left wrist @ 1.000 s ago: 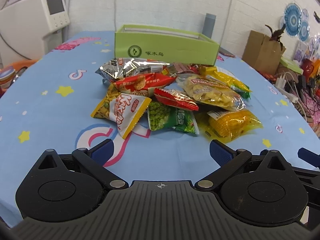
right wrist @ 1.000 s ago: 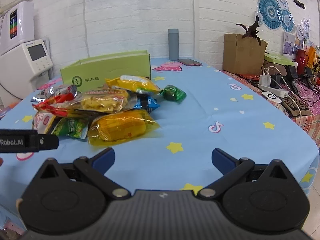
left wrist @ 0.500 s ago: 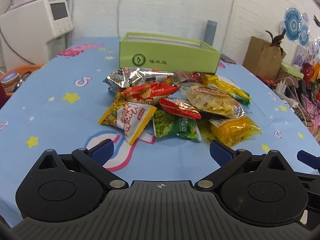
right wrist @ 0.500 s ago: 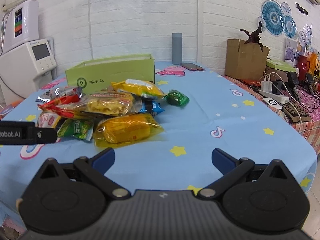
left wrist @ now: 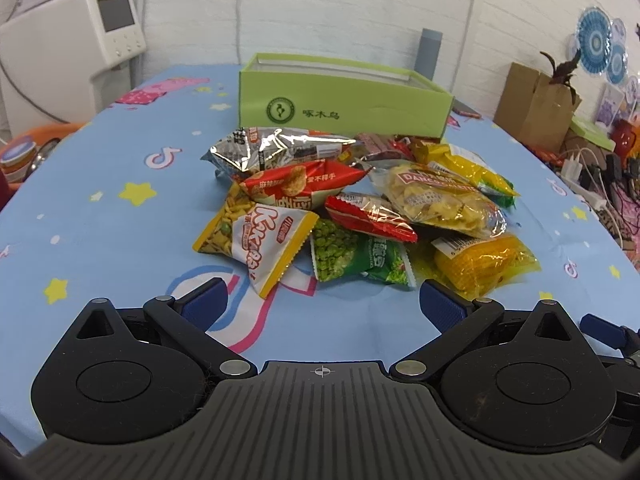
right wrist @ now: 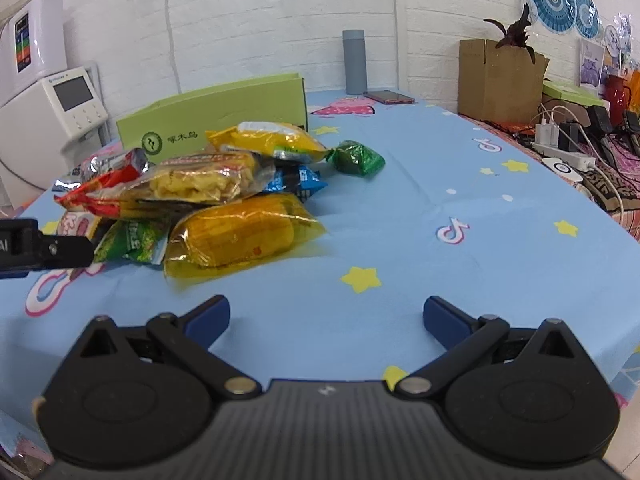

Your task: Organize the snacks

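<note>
The left gripper [left wrist: 322,304] was wide open, with its two blue fingertips [left wrist: 206,304] far apart and nothing between them. It hung over the blue tablecloth with yellow stars [left wrist: 100,232].

Just past the left fingertip lay a white and yellow crinkly snack bag [left wrist: 256,240]. Just past the right fingertip lay a see-through yellow pack of corn [left wrist: 486,262]. Between those two, straight ahead of the gap, sat a green bag of peas [left wrist: 356,258]. None of them touched the fingers.

A bit farther on, a shiny red wrapper [left wrist: 370,218] lay on top of the peas bag, and a red chip bag [left wrist: 304,184] lay on the white and yellow one. To the right was a clear bag of yellow chips [left wrist: 440,200], and behind it a yellow and green bag [left wrist: 470,170]. Farther still was a silver foil bag [left wrist: 276,150].

Behind the whole pile stood the open light green cardboard box [left wrist: 344,106], with a tall grey bottle [left wrist: 428,52] behind it.

The right gripper [right wrist: 326,316] was wide open too, and held nothing. Only tablecloth lay in front of its gap. The corn pack [right wrist: 240,236] sat ahead of its left fingertip [right wrist: 208,316], not touching. Farther off, apart from the pile, was a small dark green packet [right wrist: 358,158] (all by itself). The green box [right wrist: 216,120] was far back on the left.
</note>
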Action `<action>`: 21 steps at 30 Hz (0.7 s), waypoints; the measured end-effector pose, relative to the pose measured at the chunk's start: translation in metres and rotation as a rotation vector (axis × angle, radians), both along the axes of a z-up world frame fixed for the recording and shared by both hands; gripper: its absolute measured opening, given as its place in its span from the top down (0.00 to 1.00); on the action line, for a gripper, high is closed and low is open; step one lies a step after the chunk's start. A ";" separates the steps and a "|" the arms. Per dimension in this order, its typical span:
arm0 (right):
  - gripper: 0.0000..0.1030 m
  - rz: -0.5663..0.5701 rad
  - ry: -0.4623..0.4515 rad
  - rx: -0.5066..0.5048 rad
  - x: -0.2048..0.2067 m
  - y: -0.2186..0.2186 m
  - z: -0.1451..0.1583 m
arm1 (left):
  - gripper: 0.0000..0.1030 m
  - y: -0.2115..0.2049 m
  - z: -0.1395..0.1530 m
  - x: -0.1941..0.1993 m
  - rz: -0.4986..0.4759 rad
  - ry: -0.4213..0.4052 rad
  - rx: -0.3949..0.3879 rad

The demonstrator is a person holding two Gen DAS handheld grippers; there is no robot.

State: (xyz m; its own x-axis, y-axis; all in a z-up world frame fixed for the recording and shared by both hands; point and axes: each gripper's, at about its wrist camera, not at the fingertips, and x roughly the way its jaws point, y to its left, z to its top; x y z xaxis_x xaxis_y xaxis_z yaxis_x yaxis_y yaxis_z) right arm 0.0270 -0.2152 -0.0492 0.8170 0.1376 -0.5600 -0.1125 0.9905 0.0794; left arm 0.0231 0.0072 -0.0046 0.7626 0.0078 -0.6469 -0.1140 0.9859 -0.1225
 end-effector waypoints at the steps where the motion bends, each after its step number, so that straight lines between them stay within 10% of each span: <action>1: 0.00 0.004 0.001 -0.001 0.001 0.000 0.000 | 0.08 0.001 0.001 0.000 -0.002 0.008 0.003; 21: 0.00 0.314 -0.108 0.019 0.041 0.053 0.062 | 0.09 0.101 0.045 0.044 -0.050 -0.083 -0.135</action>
